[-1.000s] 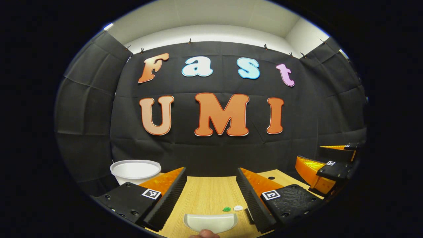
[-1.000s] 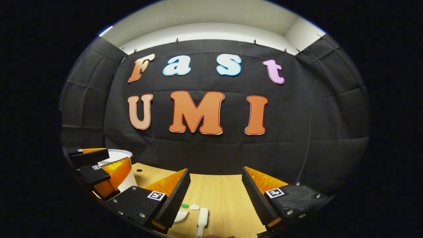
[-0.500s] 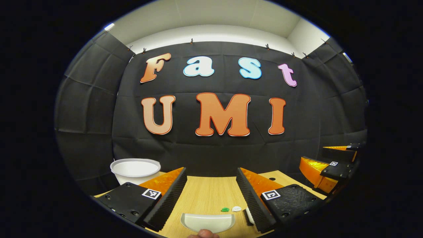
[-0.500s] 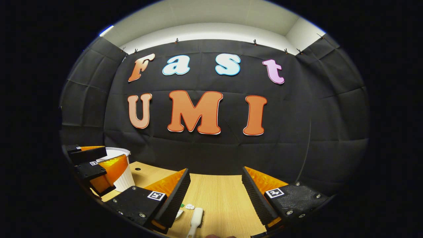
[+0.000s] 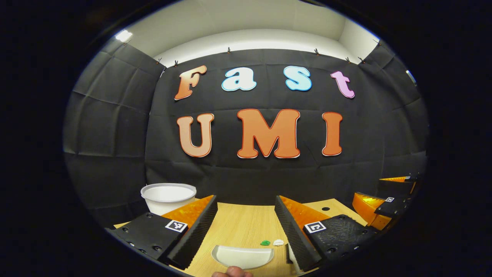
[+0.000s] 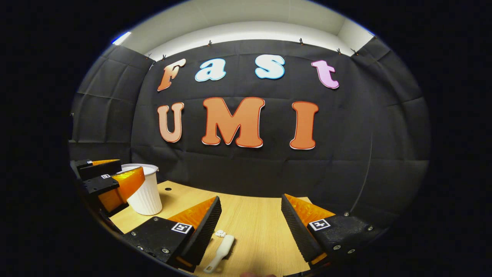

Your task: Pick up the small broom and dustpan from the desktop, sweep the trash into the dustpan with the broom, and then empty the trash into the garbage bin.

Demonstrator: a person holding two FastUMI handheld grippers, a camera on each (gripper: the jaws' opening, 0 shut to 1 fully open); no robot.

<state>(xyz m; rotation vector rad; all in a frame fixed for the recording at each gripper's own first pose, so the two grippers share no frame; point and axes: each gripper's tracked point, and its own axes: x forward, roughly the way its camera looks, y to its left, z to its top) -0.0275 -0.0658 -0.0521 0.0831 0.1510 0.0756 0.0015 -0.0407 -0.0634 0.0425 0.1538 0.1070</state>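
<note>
Both grippers, left (image 5: 246,227) and right (image 6: 250,227), hang spread wide with ridged pads, grasping nothing. The smooth white dustpan (image 5: 243,256) lies on grained wood desktop (image 5: 242,223) beside crumpled scraps (image 5: 271,242); the slim broom (image 6: 221,252), probably plastic, rests near the ribbed bin (image 6: 145,192)

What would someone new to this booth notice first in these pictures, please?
Probably the pale wooden desktop, with a white plastic dustpan lying between the left hand-held gripper's open fingers and small green and white trash scraps just beyond it. A ribbed white garbage bin stands at the desktop's far left, and a small white broom lies near the right hand-held gripper.
</note>
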